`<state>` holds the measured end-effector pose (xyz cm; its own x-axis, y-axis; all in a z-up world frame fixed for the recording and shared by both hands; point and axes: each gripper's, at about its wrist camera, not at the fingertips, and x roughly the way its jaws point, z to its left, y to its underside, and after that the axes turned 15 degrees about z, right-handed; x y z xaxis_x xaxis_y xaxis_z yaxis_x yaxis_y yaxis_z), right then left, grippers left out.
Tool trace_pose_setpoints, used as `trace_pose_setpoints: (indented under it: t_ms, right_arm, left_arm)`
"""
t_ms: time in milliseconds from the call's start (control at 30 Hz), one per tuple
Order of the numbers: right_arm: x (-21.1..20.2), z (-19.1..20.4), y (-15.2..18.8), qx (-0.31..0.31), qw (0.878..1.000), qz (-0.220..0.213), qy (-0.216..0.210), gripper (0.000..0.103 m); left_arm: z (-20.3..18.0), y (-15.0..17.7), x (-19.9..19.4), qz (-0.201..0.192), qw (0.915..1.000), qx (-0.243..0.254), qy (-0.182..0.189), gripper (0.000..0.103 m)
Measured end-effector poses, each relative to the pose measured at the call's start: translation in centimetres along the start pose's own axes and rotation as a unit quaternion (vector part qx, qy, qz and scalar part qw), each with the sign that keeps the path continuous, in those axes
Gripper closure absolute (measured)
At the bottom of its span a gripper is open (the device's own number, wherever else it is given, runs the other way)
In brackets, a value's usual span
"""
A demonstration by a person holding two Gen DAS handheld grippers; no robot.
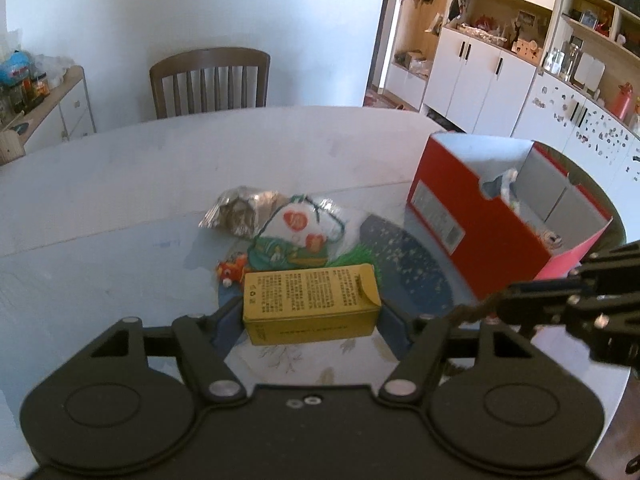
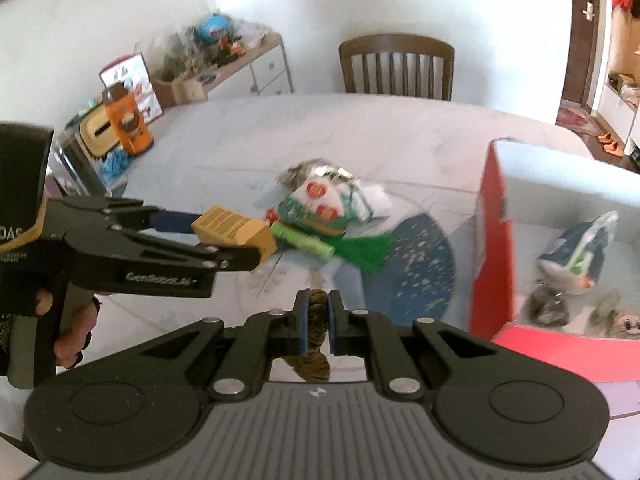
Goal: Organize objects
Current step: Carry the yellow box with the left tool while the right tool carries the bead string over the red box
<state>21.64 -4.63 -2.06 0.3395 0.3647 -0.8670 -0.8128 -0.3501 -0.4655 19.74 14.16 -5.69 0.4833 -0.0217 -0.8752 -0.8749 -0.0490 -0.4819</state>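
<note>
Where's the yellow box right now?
The yellow box is clamped in the left claw, held above the table just in front of the snack packets, left of the red box.

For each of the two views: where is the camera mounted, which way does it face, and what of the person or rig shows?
Left wrist: on the left gripper, looking across the table to a chair; own jaws hold a yellow box, right gripper intrudes.
Right wrist: on the right gripper, same heading; jaws clamp a brown rope; a hand shows.
Shared: red box, blue fan.

White walls, wooden chair (image 1: 210,80) behind pale table (image 1: 120,168), white cabinets (image 1: 476,80) w/ shelves, daylight
</note>
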Motion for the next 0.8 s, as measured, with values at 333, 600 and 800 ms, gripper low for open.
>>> trace_pose_setpoints:
  t_ms: [333, 600, 800]
  right_arm:
    - [-4.8, -4.4, 0.0, 0.017, 0.999, -0.044, 0.009, 0.094]
    - [-7.4, -9.1, 0.3, 0.035, 0.997, -0.061, 0.025, 0.094]
    - [-8.4, -13.6, 0.3, 0.061, 0.996, -0.05, 0.033, 0.094]
  left_arm:
    - [-3.9, -2.4, -2.5, -0.017, 0.9997, 0.02, 0.001, 0.033]
    - [-8.4, -4.2, -2.5, -0.024, 0.9987, 0.044, 0.014, 0.033]
    - [-12.1, -6.0, -1.6, -0.025, 0.9975, 0.062, 0.022, 0.033]
